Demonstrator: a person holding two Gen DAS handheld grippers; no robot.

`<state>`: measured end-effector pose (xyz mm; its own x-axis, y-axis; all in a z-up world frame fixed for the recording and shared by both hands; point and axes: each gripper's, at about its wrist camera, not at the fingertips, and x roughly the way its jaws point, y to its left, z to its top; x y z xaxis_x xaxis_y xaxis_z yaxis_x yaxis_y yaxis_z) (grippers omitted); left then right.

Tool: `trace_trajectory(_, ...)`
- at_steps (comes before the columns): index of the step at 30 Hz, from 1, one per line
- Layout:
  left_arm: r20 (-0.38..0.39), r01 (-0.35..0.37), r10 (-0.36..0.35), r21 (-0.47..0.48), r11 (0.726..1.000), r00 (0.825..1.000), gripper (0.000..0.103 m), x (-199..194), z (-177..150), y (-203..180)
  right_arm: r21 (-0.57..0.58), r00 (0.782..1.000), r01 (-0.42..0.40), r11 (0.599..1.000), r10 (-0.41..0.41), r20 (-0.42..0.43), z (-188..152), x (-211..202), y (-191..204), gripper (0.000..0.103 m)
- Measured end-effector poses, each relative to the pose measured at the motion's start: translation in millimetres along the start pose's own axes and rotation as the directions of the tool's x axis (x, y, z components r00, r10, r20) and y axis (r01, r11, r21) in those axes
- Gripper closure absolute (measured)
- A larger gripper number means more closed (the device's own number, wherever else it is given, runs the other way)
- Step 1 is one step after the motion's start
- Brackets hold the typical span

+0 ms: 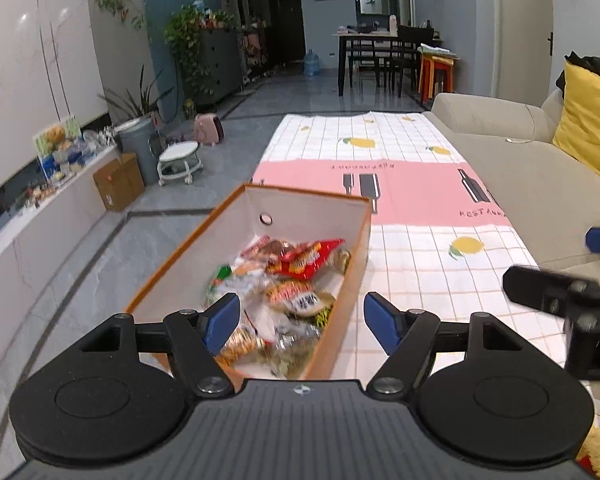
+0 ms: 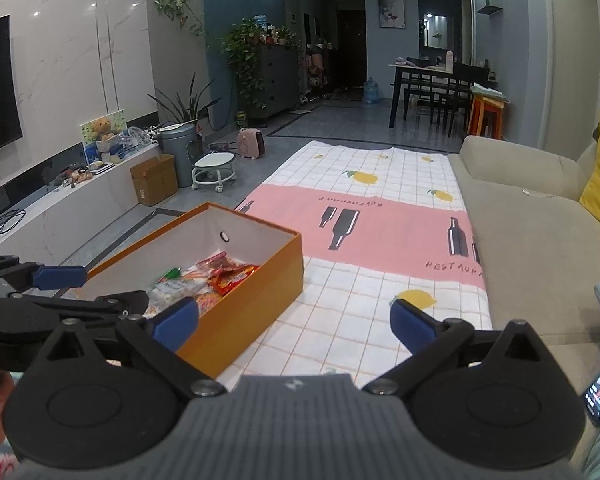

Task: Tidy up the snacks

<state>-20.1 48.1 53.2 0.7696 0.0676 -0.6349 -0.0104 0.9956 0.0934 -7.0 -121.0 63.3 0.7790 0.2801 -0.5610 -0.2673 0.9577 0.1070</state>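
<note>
Left wrist fisheye view showed one orange cardboard box (image 1: 342, 300), rectangular and white-lined, sitting on a checked cloth (image 1: 440, 280) printed with lemons and bottles. Crinkled snack packets (image 1: 292, 280) lay heaped inside, too blurred and overlapped to count. The left gripper (image 1: 300, 320) hung over them, its blue-padded fingers spread wide and holding nothing. The right gripper (image 2: 294, 322) was likewise wide apart and empty above the cloth, beside the box's near corner.
</note>
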Motion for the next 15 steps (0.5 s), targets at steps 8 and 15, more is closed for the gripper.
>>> trace_trajectory(8,-0.063,-0.03,0.027,-0.041,0.999,0.998,0.017,-0.5,-12.7,4.9,-0.046,0.997,-0.034,0.998,0.03,-0.074,-17.5,-0.3,16.9,0.004)
trace_trajectory(15,-0.068,-0.03,0.027,-0.045,0.999,0.997,0.017,-0.4,-13.9,6.3,-0.048,0.996,-0.021,0.999,0.017,-0.084,-19.4,2.1,18.1,0.004)
